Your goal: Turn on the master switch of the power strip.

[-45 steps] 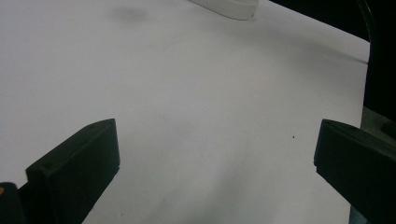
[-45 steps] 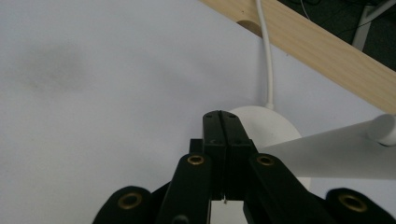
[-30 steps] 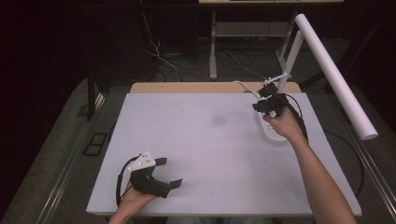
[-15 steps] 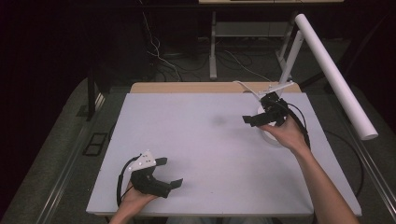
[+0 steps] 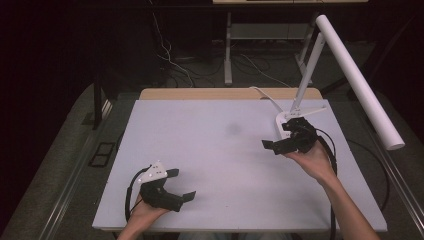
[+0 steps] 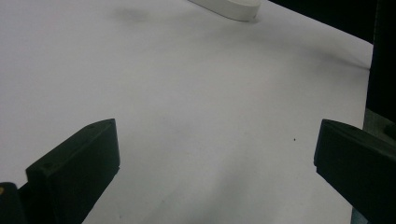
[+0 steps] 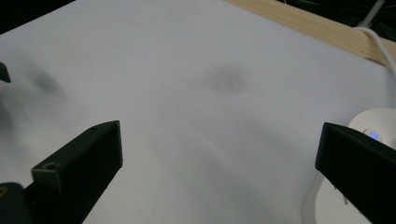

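Both black two-jaw grippers spread wide, empty: left gripper (image 5: 175, 186) at 7 o'clock on the white rectangular board (image 5: 225, 165), right gripper (image 5: 280, 140) at 3 o'clock, partly hiding the white plastic lamp base (image 5: 281, 121).

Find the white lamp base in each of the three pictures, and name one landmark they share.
High view: the lamp base sits at the board's far right, just behind the right gripper.
Left gripper view: top edge, right of centre.
Right gripper view: lower right, beside the jaw.
Shared landmark: the white board.
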`<act>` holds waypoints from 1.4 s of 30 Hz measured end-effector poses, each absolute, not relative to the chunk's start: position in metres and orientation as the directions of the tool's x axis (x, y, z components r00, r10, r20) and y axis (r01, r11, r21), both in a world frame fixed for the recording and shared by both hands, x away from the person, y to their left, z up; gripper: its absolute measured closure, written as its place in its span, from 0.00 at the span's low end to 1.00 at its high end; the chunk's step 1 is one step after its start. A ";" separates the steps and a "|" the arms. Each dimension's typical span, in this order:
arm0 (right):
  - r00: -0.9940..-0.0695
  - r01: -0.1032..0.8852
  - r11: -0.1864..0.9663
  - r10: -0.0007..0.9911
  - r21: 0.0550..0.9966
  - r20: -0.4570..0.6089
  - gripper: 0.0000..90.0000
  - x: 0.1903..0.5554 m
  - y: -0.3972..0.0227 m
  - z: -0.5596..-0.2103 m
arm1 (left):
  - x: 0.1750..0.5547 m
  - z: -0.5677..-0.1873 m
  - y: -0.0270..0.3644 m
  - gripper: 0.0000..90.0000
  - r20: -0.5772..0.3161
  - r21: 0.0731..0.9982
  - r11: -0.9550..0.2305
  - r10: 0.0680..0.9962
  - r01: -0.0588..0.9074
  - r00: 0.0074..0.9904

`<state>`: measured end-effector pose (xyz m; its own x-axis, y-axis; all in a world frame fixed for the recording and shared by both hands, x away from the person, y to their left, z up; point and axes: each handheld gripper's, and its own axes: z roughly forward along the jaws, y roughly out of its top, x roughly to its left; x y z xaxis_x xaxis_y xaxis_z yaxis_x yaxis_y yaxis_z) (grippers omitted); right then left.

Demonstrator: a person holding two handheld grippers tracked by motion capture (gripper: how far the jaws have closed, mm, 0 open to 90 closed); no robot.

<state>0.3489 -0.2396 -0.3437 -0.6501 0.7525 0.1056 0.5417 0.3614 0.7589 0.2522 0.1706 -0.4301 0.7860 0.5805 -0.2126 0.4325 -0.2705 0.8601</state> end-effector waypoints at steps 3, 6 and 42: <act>-0.658 0.549 0.362 0.744 0.754 0.122 0.00 0.341 -0.242 -0.350 | 0.252 -0.430 0.171 0.00 -0.212 0.860 -0.271 0.581 0.433 0.786; -0.650 0.562 0.350 0.747 0.749 0.139 0.00 0.333 -0.245 -0.355 | 0.252 -0.430 0.171 0.00 -0.213 0.860 -0.270 0.581 0.433 0.786; -0.589 0.554 0.205 0.782 0.807 0.205 0.00 0.247 -0.291 -0.413 | 0.254 -0.431 0.169 0.00 -0.217 0.851 -0.283 0.577 0.442 0.787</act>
<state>0.2466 -0.2914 -0.4133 -0.5886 0.7820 0.2048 0.5536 0.2053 0.8071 0.2535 0.1689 -0.4315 0.7873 0.5771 -0.2169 0.4420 -0.2830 0.8512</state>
